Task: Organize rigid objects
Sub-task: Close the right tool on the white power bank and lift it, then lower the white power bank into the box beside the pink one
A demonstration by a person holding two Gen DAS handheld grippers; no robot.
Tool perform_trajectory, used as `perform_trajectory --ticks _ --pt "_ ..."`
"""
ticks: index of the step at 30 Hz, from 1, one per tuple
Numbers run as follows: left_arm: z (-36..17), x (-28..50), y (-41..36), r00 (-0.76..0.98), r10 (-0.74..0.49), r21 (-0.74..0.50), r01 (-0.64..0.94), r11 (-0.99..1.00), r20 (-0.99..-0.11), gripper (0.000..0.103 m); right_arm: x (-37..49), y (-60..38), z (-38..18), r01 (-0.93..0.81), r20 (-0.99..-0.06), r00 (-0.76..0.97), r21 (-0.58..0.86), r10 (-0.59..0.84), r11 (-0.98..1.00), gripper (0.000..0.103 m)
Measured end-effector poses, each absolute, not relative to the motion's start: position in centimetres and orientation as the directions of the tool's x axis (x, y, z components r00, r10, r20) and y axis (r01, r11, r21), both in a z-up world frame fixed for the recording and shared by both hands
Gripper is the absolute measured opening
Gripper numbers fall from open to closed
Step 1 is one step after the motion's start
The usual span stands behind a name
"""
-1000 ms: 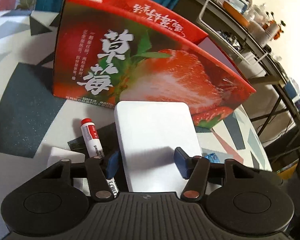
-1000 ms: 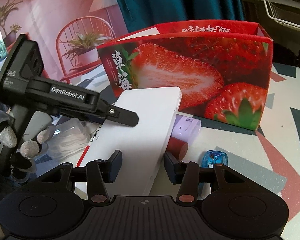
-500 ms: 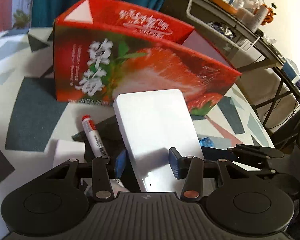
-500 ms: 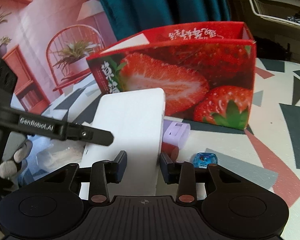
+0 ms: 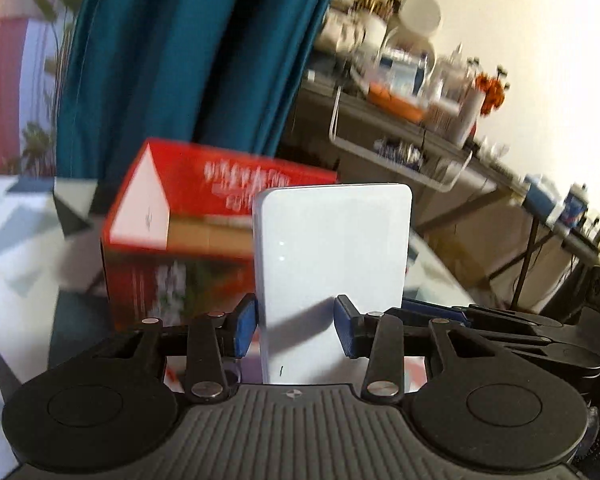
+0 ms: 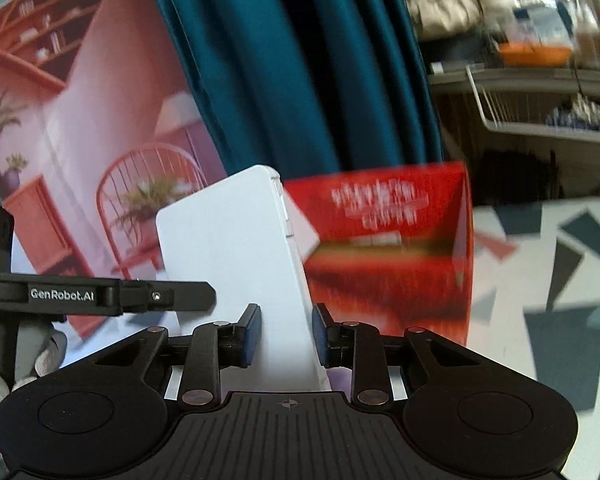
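Task's thing: a flat white rectangular slab with rounded corners and a glossy plastic face (image 5: 332, 264), standing upright at centre frame in the left wrist view; two tiny lit dots show on its left part. In the right wrist view (image 6: 236, 264) it is seen at an angle, with small slots along its right edge.
Where it is: raised off the worktop, in front of the open red strawberry-printed cardboard box (image 5: 188, 224), overlapping the box's right part in the left wrist view.
Left tool (image 5: 296, 330): blue pads pinch the slab's lower part from both sides.
Right tool (image 6: 286, 334): blue pads sit on either side of the slab's lower end; the left pad touches, but whether the right one presses I cannot tell.
Box: open top faces up, brown inside visible; blurred (image 6: 392, 248).
Edges and room: the box's near rim lies below the slab's top edge. White worktop with dark and red geometric patches (image 6: 548, 280) at right of frame.
Behind: teal curtain (image 5: 180, 60) at upper centre; cluttered shelf (image 5: 420, 120) upper right.
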State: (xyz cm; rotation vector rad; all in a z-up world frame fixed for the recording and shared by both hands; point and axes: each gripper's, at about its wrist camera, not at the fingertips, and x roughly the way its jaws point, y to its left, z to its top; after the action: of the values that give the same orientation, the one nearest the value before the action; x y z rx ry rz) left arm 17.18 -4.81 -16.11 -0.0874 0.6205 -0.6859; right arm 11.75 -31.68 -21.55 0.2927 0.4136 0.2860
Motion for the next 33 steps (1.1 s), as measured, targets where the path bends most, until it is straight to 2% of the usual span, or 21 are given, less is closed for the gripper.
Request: perform_trajectory --ticks 8,13,17,21,33 --pt "-9.9 19.5 -5.7 0.700 -0.610 -0.215 0.574 0.790 -0.371 0.044 15.7 -31.7 -14.5 -0.247 -0.255 0.918 0.232 0.304 0.941 0.026" --pt "-9.1 23.5 -7.1 0.707 -0.605 -0.222 0.565 0.794 -0.366 0.045 20.1 -31.5 -13.2 -0.226 -0.249 0.934 0.146 0.257 0.963 0.026" --pt "-9.7 26.7 -8.4 0.704 -0.596 -0.220 0.557 0.801 -0.385 0.045 23.5 -32.0 -14.2 -0.218 -0.274 0.928 0.154 0.253 0.964 0.026" --pt "-11.8 28.4 -9.3 0.694 -0.587 -0.204 0.558 0.805 -0.417 0.045 26.3 -32.7 -16.5 -0.195 -0.336 0.910 0.176 0.245 0.965 0.026" --pt "-18.0 31.8 -8.5 0.610 -0.551 -0.278 0.488 0.828 -0.570 0.047 30.5 -32.0 -23.3 -0.153 -0.527 0.797 0.295 0.295 0.943 0.026"
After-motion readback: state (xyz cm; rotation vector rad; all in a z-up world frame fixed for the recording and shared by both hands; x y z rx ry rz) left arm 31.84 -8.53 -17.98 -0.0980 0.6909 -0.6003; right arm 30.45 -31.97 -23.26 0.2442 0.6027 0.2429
